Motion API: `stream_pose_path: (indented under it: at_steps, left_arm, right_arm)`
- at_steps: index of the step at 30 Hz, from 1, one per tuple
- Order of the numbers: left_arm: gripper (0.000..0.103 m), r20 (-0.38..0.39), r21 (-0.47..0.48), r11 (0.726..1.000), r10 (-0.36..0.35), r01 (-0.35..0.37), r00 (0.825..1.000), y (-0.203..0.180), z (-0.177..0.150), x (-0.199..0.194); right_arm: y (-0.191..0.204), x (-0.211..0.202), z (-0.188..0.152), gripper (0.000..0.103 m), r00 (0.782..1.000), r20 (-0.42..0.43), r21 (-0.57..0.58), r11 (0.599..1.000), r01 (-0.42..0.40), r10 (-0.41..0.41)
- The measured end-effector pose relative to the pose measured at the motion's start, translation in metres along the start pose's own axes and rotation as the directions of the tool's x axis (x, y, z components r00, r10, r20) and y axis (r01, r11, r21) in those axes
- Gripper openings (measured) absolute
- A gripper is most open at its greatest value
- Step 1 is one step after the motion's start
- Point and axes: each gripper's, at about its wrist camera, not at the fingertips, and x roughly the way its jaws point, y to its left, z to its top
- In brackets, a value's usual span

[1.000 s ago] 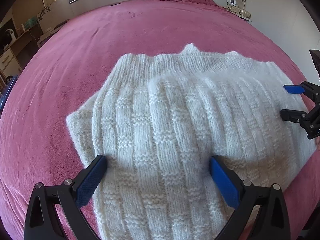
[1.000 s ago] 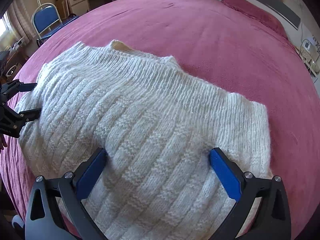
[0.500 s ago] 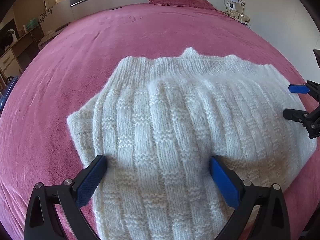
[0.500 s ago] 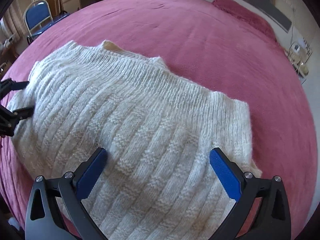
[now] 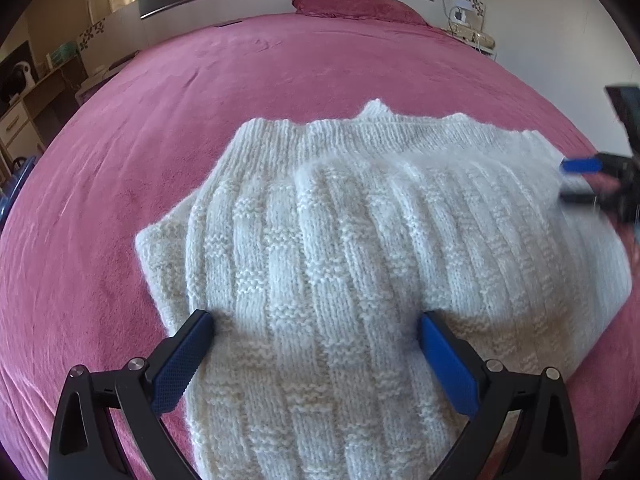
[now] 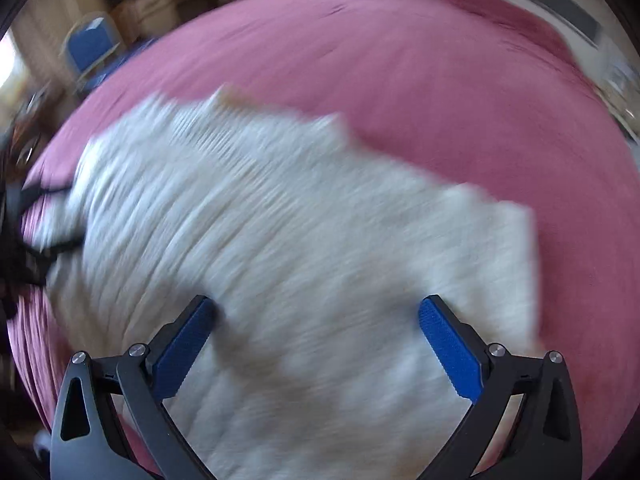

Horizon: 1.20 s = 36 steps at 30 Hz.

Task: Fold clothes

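White knit sweater point(image 5: 360, 248) lies folded on the pink bed point(image 5: 160, 128); left gripper point(image 5: 316, 344) and right gripper point(image 6: 316, 332), both spread empty, the right now swinging away, fold apparently finished.

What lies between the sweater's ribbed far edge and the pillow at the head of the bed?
Only bare pink bedspread lies between the sweater and the pillow. The left wrist view shows this clearly; the right wrist view is blurred.

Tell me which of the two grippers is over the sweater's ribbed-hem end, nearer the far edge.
The right gripper. In the left wrist view it shows side-on, open, at the sweater's right edge beside the ribbed band, while the left gripper straddles the near, basket-weave part.
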Motion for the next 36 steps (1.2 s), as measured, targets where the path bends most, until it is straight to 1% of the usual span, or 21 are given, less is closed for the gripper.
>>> stream_pose_path:
  at_steps: [2,3,4,6,8,11,12,14,15,16,18,21,23,24,25,26,27,30,32,35,36]
  left_arm:
    - [0.103,-0.001,-0.006,1.000,-0.015,0.015,1.000,0.010,-0.004,-0.002]
    - [0.103,-0.002,-0.005,1.000,-0.025,0.025,1.000,0.018,-0.008,-0.005]
    - [0.103,-0.002,-0.004,0.999,-0.034,0.034,0.999,0.026,-0.011,-0.007]
    - [0.103,0.010,-0.012,0.997,-0.075,0.075,0.997,0.037,-0.015,-0.011]
    - [0.103,0.038,-0.069,0.982,-0.171,0.174,0.984,0.052,-0.017,-0.019]
    - [0.103,0.102,-0.193,0.911,-0.351,0.365,0.931,0.084,-0.019,-0.035]
    - [0.103,0.126,-0.231,0.877,-0.401,0.420,0.907,0.095,-0.020,-0.040]
    - [0.103,0.157,-0.311,0.832,-0.432,0.460,0.888,0.120,-0.023,-0.047]
    - [0.103,0.166,-0.337,0.819,-0.434,0.465,0.885,0.130,-0.026,-0.047]
    - [0.103,0.165,-0.368,0.809,-0.427,0.457,0.889,0.135,-0.033,-0.047]
    - [0.103,0.163,-0.427,0.788,-0.415,0.443,0.895,0.144,-0.046,-0.050]
    - [0.103,0.204,-0.479,0.754,-0.403,0.450,0.892,0.163,-0.058,-0.073]
    - [0.103,0.210,-0.521,0.725,-0.402,0.450,0.891,0.167,-0.048,-0.074]
    - [0.103,0.207,-0.535,0.711,-0.413,0.456,0.887,0.166,-0.047,-0.063]
    - [0.103,0.204,-0.548,0.698,-0.423,0.461,0.883,0.166,-0.045,-0.052]
    - [0.103,0.201,-0.559,0.686,-0.432,0.465,0.879,0.164,-0.043,-0.041]
    - [0.103,0.200,-0.556,0.691,-0.427,0.461,0.882,0.158,-0.041,-0.032]
    - [0.103,0.165,-0.539,0.732,-0.393,0.417,0.904,0.145,-0.033,-0.023]
    - [0.103,0.143,-0.540,0.742,-0.383,0.397,0.912,0.135,-0.024,-0.026]
    - [0.102,0.102,-0.531,0.749,-0.409,0.397,0.907,0.124,-0.021,-0.019]
    - [0.102,0.095,-0.532,0.737,-0.438,0.417,0.894,0.117,-0.019,-0.015]
  right_arm:
    - [-0.030,-0.023,0.004,0.103,0.997,0.075,0.101,0.994,-0.037,0.029]
    - [-0.052,-0.035,-0.002,0.103,0.990,0.113,0.168,0.981,-0.102,0.083]
    - [-0.075,-0.048,-0.009,0.103,0.979,0.154,0.231,0.958,-0.168,0.134]
    - [-0.084,-0.048,-0.035,0.103,0.952,0.190,0.294,0.911,-0.289,0.240]
    - [-0.089,-0.023,-0.051,0.103,0.916,0.208,0.356,0.845,-0.398,0.343]
    - [-0.081,0.007,-0.080,0.103,0.847,0.293,0.437,0.726,-0.531,0.443]
    - [-0.081,0.020,-0.090,0.103,0.791,0.360,0.462,0.642,-0.612,0.494]
    - [-0.083,0.034,-0.100,0.103,0.732,0.437,0.477,0.555,-0.682,0.523]
    - [-0.085,0.041,-0.104,0.103,0.684,0.485,0.476,0.492,-0.729,0.544]
    - [-0.086,0.053,-0.104,0.103,0.656,0.518,0.482,0.446,-0.754,0.550]
    - [-0.097,0.066,-0.111,0.103,0.622,0.557,0.524,0.348,-0.777,0.550]
    - [-0.103,0.057,-0.113,0.103,0.640,0.561,0.524,0.373,-0.766,0.525]
    - [-0.111,0.037,-0.116,0.103,0.661,0.555,0.514,0.417,-0.750,0.505]
    - [-0.112,0.036,-0.118,0.103,0.666,0.551,0.519,0.419,-0.745,0.503]
    - [-0.111,0.041,-0.118,0.103,0.685,0.528,0.536,0.428,-0.727,0.502]
    - [-0.110,0.038,-0.117,0.103,0.711,0.489,0.540,0.466,-0.701,0.505]
    - [-0.109,0.034,-0.117,0.103,0.737,0.449,0.541,0.503,-0.674,0.505]
    - [-0.094,0.031,-0.102,0.103,0.777,0.347,0.542,0.564,-0.623,0.524]
    - [-0.087,0.039,-0.097,0.103,0.792,0.305,0.567,0.567,-0.597,0.529]
    - [-0.081,0.037,-0.097,0.103,0.821,0.310,0.582,0.587,-0.562,0.479]
    - [-0.080,0.037,-0.099,0.103,0.825,0.324,0.582,0.590,-0.560,0.464]
